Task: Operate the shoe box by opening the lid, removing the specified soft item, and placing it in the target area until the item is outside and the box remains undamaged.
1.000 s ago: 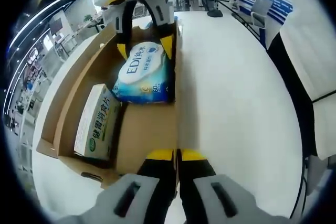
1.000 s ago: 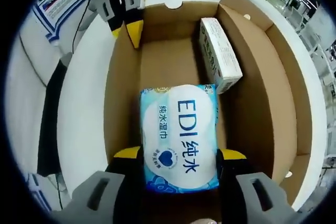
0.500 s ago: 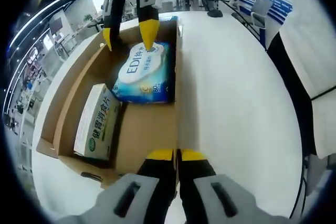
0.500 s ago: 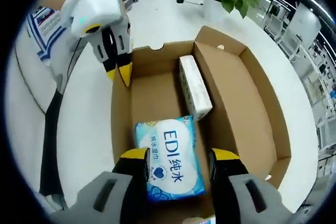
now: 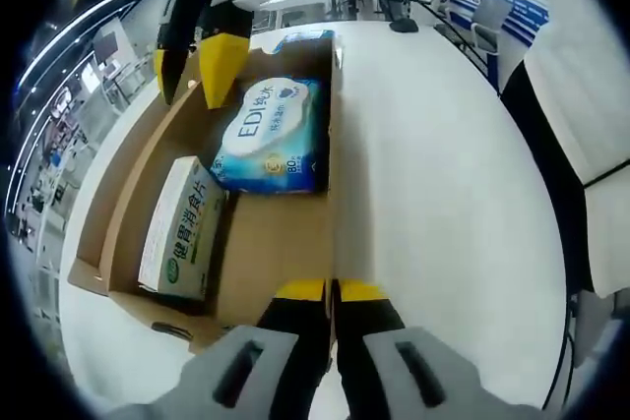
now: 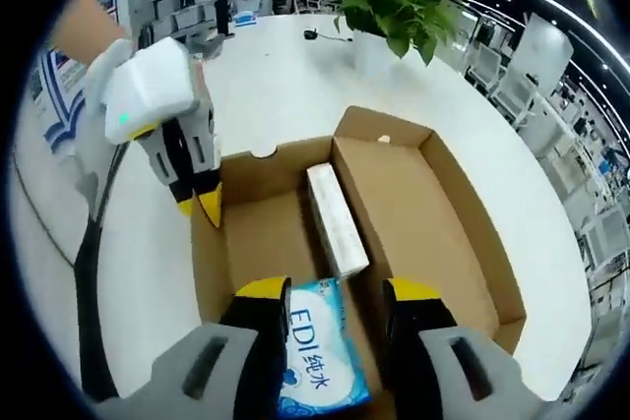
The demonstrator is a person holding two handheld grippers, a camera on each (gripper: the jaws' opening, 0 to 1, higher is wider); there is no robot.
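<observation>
An open cardboard shoe box (image 5: 118,184) (image 6: 443,243) lies on a white table. Inside it a blue and white wet-wipes pack (image 5: 271,135) (image 6: 315,371) lies flat against one side wall. A white and green carton (image 5: 182,228) (image 6: 335,218) lies beside it. My left gripper (image 5: 332,289) (image 6: 197,206) is shut on the top edge of the box's side wall near a corner. My right gripper (image 6: 339,289) (image 5: 192,76) hangs open above the box. The pack shows far below its jaws, and nothing is between them.
The white table (image 5: 433,174) stretches wide beside the box. A potted plant (image 6: 394,17) stands on the table beyond the box. A person's white and dark clothing (image 5: 581,115) is at the table edge. Desks and chairs fill the room behind.
My right gripper has lifted up and away from the wipes pack with its jaws open. The pack stays in the box. The left gripper has not moved.
</observation>
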